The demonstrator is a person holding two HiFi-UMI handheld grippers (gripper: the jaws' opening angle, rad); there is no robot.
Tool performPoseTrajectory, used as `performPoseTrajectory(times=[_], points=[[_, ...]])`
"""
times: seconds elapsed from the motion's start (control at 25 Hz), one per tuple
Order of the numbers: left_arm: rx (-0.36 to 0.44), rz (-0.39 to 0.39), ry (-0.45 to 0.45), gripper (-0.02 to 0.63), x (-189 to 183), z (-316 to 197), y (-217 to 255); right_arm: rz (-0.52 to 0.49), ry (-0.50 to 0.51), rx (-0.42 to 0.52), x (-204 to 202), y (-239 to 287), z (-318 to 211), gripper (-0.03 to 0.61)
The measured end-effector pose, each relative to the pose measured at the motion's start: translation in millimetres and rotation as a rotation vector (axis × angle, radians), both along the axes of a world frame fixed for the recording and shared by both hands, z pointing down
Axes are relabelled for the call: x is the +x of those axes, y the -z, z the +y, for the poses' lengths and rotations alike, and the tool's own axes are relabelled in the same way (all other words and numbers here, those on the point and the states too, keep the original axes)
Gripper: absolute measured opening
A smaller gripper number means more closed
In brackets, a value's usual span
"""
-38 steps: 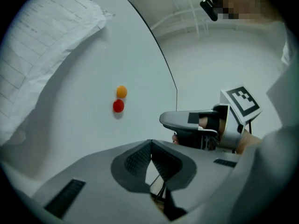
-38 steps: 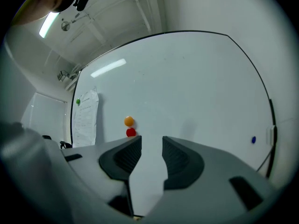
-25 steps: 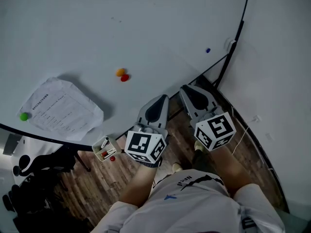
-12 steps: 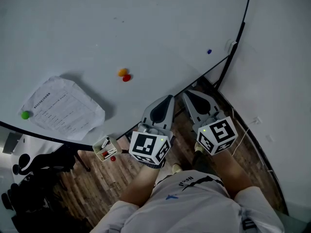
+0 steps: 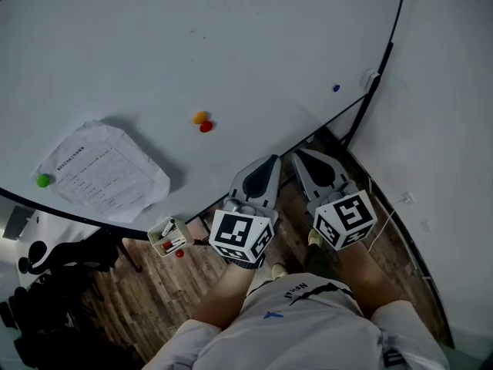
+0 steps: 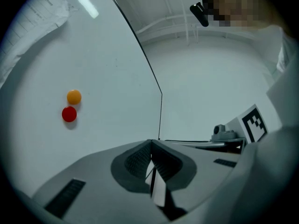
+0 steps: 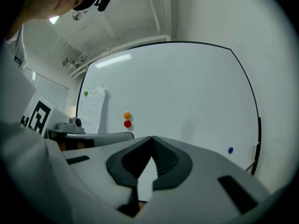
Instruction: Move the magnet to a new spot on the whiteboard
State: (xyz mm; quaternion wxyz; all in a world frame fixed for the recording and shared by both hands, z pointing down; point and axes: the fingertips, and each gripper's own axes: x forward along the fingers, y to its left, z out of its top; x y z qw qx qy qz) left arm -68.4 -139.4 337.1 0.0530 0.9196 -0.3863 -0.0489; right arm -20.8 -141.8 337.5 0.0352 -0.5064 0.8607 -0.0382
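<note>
Your left hand-held gripper (image 5: 273, 159), right hand-held gripper (image 5: 296, 155): shut, empty, by whiteboard (image 5: 269, 37) lower edge. Open board right of red magnet (image 5: 206, 127). Right closed since earlier.

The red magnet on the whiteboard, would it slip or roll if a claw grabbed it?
It looks small, round and smooth, so the red magnet may slip from a pinch. It clings to the upright whiteboard, so it probably resists pulling at first.

We list: whiteboard (image 5: 269, 37), cut off at top and left edges; paper sheet (image 5: 104, 172), print too small to read; dark shape (image 5: 54, 299), lower left, unidentifiable.
</note>
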Motion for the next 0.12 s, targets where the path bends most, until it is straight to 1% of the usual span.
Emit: performPoseTrajectory(times=[0.12], points=[[0.0, -0.002, -0.001, 0.012, 3.3, -2.9, -1.5, 0.001, 0.0, -0.002, 3.1, -1.4, -2.4, 0.014]])
